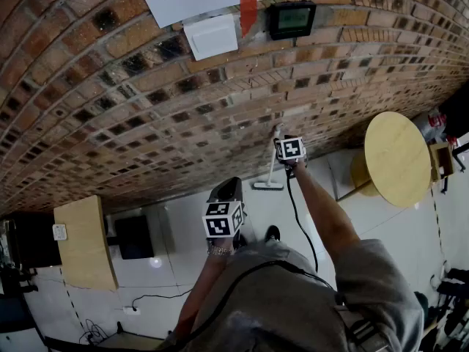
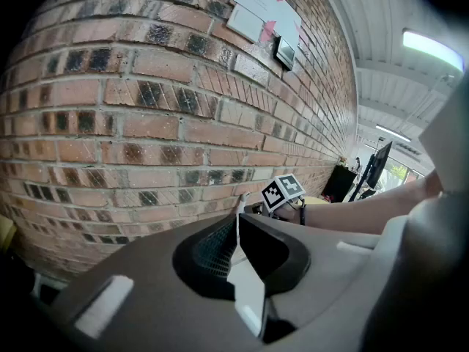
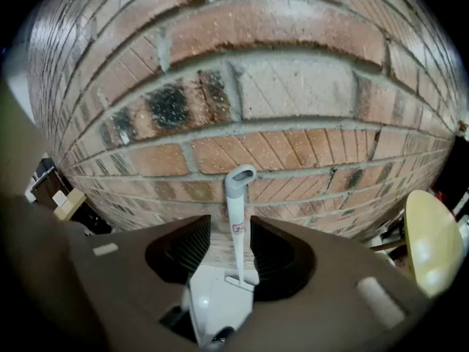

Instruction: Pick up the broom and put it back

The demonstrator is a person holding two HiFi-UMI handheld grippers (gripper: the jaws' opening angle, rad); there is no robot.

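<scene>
A white broom [image 1: 272, 169] stands upright against the brick wall [image 1: 146, 101], its head on the pale floor. In the right gripper view its thin handle [image 3: 237, 218], with a loop at the top, rises between the two dark jaws. My right gripper [image 1: 283, 142] is open around the upper handle, and a gap shows on both sides of it. My left gripper [image 1: 226, 185] hovers lower and to the left, away from the broom. In its own view the left gripper [image 2: 239, 222] is shut, tips together, with nothing held. That view also shows the right gripper's marker cube [image 2: 282, 191].
A round wooden table [image 1: 398, 156] stands to the right by the wall. At the left are a wooden cabinet [image 1: 84, 240] and a black box [image 1: 134, 235]. Cables lie on the floor [image 1: 146, 299]. Paper notices and a small screen [image 1: 292, 19] hang on the wall.
</scene>
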